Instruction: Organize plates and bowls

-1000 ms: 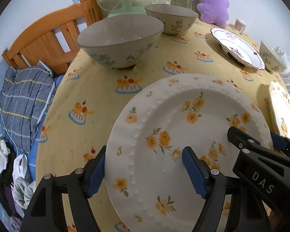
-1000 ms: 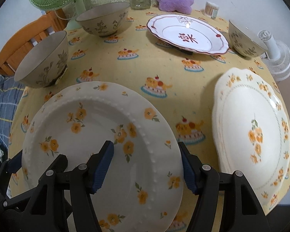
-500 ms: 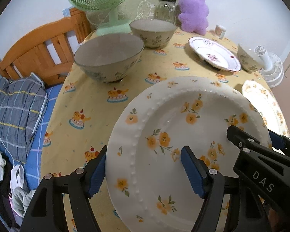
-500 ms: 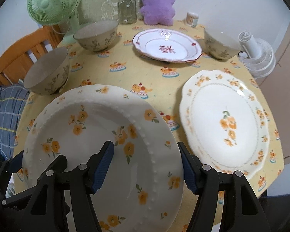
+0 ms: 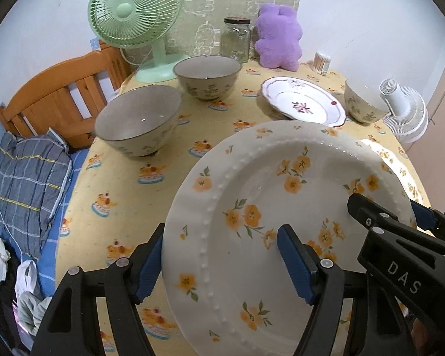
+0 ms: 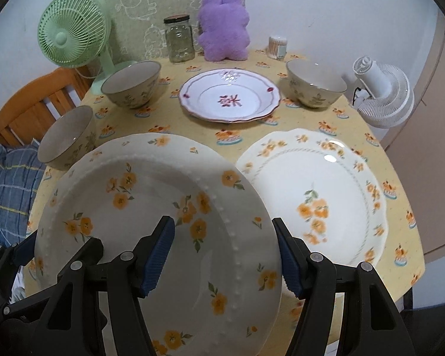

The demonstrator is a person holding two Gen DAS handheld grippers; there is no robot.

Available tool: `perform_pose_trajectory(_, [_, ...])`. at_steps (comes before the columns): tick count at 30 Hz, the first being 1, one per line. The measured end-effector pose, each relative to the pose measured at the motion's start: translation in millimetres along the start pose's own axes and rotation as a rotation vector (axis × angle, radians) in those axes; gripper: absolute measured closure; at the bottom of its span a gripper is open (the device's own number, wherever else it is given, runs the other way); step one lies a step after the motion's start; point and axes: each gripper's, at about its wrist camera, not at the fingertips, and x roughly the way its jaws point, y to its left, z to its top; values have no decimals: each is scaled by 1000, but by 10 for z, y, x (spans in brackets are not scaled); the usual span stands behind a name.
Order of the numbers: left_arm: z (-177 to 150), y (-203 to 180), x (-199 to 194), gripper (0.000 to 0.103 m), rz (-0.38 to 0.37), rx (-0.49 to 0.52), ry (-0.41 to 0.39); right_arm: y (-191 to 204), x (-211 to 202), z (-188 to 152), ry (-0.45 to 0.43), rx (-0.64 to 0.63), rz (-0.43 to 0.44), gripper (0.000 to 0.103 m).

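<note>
A white beaded plate with yellow flowers (image 5: 267, 178) (image 6: 151, 178) hangs above the yellow tablecloth, carried by both grippers. My left gripper (image 5: 222, 264) (image 6: 59, 246) is shut on its left rim, one pad on top and one beneath. At the opposite rim my right gripper (image 6: 224, 255) (image 5: 391, 210) is shut the same way. On the table to the right lies a scalloped orange-flower plate (image 6: 317, 184) (image 5: 400, 166); the held plate covers its left edge in the right wrist view. A red-patterned plate (image 6: 230, 96) sits further back.
Three floral bowls stand on the table: near left (image 5: 139, 121), back left (image 5: 207, 74), back right (image 6: 314, 86). A green fan (image 5: 133, 9), glass jar (image 6: 179, 40), purple plush (image 6: 224, 26) and white fan (image 6: 382, 98) line the far edge. A wooden bed frame (image 5: 59, 95) is on the left.
Both grippers have risen and drawn back with the flowered plate between them. More of the table and the far wall now shows. The grips look unchanged.
</note>
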Motion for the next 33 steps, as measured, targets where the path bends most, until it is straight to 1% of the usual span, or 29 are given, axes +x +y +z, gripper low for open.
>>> perform_pose_trajectory(8, [86,-513,9,29,6,-5,-8,-524,28,134,3,-7,6,34])
perform_pose_trajectory(22, [179,-1439,251,29,-31,5,23,-1493,204,264,31,-1,-33,34])
perform_pose_trajectory(29, [188,-1799,404,29,-40,5,50,-1870,323,285,49,1,-43,34])
perform_pose_trajectory(33, [164,-1931,473,29,-34,6,69,-1991,388,271,59,-9,-51,34])
